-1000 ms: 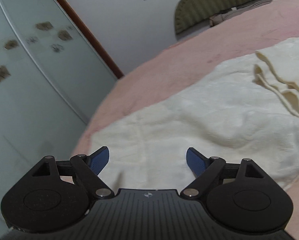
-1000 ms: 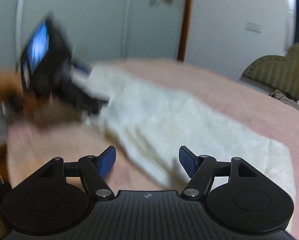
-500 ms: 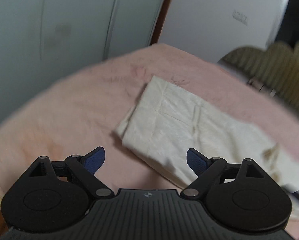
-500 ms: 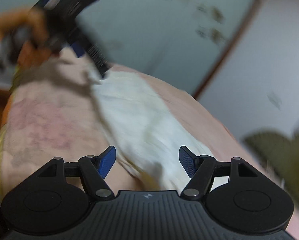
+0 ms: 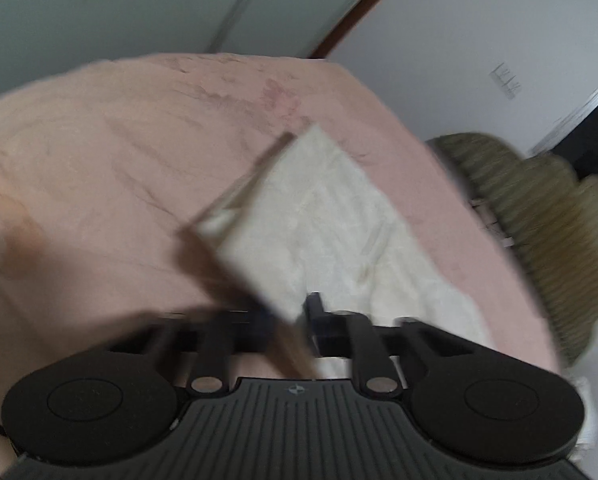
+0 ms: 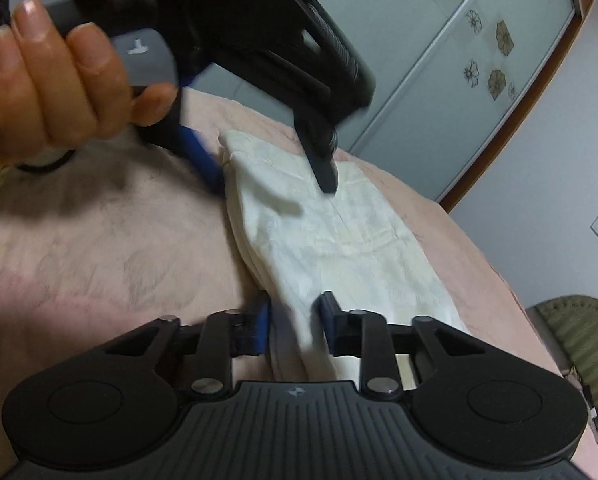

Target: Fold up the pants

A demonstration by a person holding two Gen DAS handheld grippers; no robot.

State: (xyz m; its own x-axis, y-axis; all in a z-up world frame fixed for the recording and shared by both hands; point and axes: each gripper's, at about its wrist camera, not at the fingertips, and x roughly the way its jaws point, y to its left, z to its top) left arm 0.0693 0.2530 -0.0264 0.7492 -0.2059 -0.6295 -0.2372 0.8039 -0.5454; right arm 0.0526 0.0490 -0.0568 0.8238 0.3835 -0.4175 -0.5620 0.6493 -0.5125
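Observation:
Cream-white pants (image 6: 339,240) lie as a long folded strip on a pink bedspread (image 6: 99,248). My right gripper (image 6: 295,326) is shut on the near edge of the pants. My left gripper (image 5: 289,320) is shut on the pants' far end, whose corner (image 5: 267,216) lifts up in a blurred left wrist view. In the right wrist view the left gripper (image 6: 271,176) shows from outside, held by a hand (image 6: 59,68) over the far end of the pants, its fingers astride the cloth edge.
The pink bedspread (image 5: 99,168) covers a bed. A pale wardrobe with flower decals (image 6: 479,60) stands behind it, next to a wooden door frame (image 6: 539,112). An olive ribbed headboard (image 5: 547,216) is at the right.
Both grippers were open above the cloth and have shut on the pants. The left gripper has come down onto the far end and lifts its corner.

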